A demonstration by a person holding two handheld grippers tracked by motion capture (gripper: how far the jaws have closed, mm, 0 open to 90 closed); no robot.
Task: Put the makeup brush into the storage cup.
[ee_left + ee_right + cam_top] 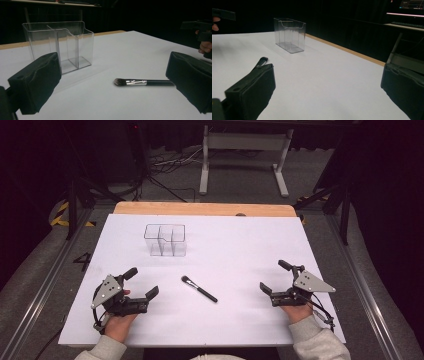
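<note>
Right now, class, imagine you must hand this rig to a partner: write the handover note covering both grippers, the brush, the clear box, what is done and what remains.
Left gripper: open, empty, resting on the white table.
Right gripper: open, empty, at the table's right side.
Black-handled makeup brush with silver ferrule: lying flat between the grippers, untouched.
Clear plastic compartment organiser: upright farther back, compartments look empty.
Done: nothing yet.
Left: probably pick up the brush and stand it in a compartment.
</note>
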